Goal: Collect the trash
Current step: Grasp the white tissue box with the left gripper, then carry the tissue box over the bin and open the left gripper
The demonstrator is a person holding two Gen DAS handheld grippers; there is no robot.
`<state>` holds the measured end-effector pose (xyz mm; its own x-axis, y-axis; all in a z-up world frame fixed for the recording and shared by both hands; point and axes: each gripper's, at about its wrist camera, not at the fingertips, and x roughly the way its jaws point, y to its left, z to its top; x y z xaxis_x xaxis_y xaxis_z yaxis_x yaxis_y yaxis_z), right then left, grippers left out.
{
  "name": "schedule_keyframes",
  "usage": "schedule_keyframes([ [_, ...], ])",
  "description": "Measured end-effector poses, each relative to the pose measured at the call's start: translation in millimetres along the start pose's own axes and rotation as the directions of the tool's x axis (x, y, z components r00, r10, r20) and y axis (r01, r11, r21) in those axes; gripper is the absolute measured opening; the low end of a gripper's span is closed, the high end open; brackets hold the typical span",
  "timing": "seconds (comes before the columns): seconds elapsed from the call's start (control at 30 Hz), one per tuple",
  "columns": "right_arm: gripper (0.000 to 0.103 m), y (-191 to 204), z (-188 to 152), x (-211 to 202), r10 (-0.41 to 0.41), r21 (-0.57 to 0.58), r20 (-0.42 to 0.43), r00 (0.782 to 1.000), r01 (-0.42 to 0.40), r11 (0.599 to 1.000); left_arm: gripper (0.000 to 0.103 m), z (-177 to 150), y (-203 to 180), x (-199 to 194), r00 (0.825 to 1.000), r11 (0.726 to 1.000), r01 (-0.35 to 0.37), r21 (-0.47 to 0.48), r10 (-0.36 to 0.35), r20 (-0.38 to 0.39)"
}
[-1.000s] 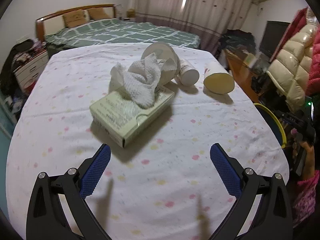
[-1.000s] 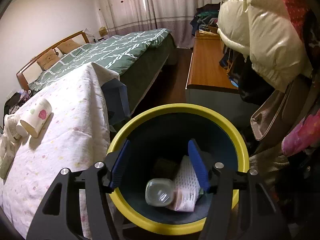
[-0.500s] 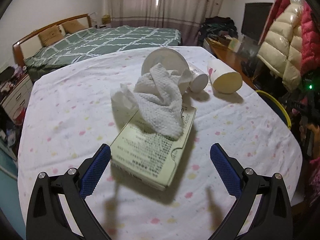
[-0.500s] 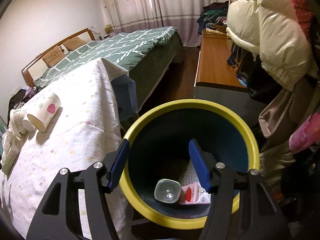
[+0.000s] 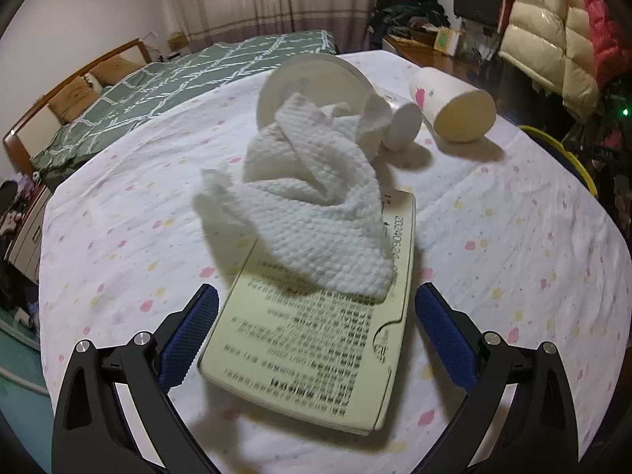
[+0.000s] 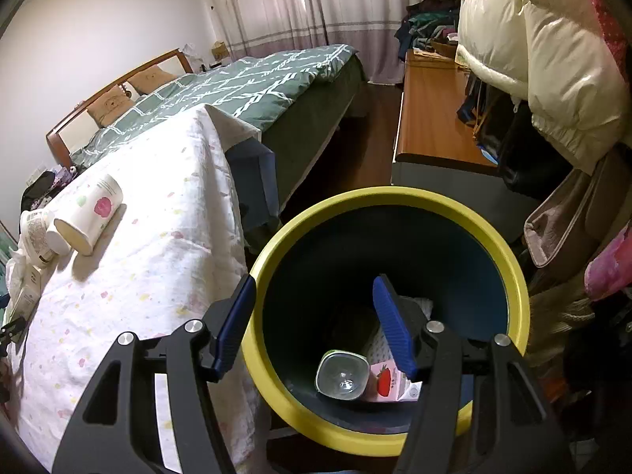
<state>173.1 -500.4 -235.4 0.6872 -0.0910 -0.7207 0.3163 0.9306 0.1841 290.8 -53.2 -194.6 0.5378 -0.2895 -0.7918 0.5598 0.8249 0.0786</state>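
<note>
We look down the left gripper [image 5: 316, 328] at a table under a white cloth [image 5: 513, 245] dotted pink and yellow. Its blue-padded jaws stand wide apart, and the near end of a flat cream carton [image 5: 316, 339] with printed text lies between them; the pads are clear of its sides. A crumpled white paper towel [image 5: 316, 205] drapes over the far half of that carton. Behind the towel a white tub [image 5: 312, 79] lies tipped on its side, a small white bottle [image 5: 403, 124] rests just right of it, and a paper cup [image 5: 454, 106] with a pink print lies on its side farther right.

Over on the right gripper [image 6: 316, 328], the jaws are also apart and grip nothing. We hang above a dark bin with a yellow rim [image 6: 509, 268], which stands on the floor just beside the table's right edge. Down in the bin we see a clear plastic container [image 6: 341, 375] touching a pink strawberry-print carton [image 6: 389, 385]. From here the paper cup lies on the cloth at far left, well apart from the bin. A bed with a green quilt [image 6: 245, 83] sits beyond the table.
</note>
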Motion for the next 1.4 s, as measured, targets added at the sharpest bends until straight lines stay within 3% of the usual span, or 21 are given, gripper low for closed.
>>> schedule_keyframes([
  [0.13, 0.059, 0, -1, 3, 0.009, 0.006, -0.006, 1.0, -0.009, 1.0, 0.094, 4, -4, 8, 1.0, 1.0, 0.001, 0.017, 0.0, -0.021],
  [0.2, 0.059, -1, -2, 3, 0.015, 0.01, -0.007, 1.0, -0.015, 1.0, 0.083, 5, -4, 6, 1.0, 1.0, 0.014, 0.011, -0.013, -0.021],
  [0.27, 0.059, -2, -3, 3, 0.024, 0.016, -0.008, 1.0, -0.024, 1.0, 0.079, 4, -5, 3, 1.0, 1.0, 0.012, 0.012, -0.011, -0.023],
  [0.63, 0.059, -9, -11, -16, 0.05, 0.034, 0.012, 0.999, -0.051, 0.998, 0.078, -31, -44, -31, 0.998, 0.999, 0.033, 0.022, -0.032, -0.056],
  [0.93, 0.059, -15, -23, -46, 0.075, 0.056, 0.048, 0.996, -0.077, 0.995, 0.077, -56, -95, -64, 0.993, 0.994, 0.099, 0.046, -0.096, -0.07],
  [1.13, 0.059, -21, -31, -71, 0.081, 0.063, 0.08, 0.994, -0.086, 0.994, 0.075, -32, -134, -76, 0.987, 0.981, 0.159, 0.107, -0.155, -0.044],
  [1.4, 0.059, -49, -39, -101, 0.05, 0.094, 0.133, 0.99, -0.063, 0.994, 0.074, 29, -202, -66, 0.966, 0.943, 0.252, 0.218, -0.257, -0.007],
])
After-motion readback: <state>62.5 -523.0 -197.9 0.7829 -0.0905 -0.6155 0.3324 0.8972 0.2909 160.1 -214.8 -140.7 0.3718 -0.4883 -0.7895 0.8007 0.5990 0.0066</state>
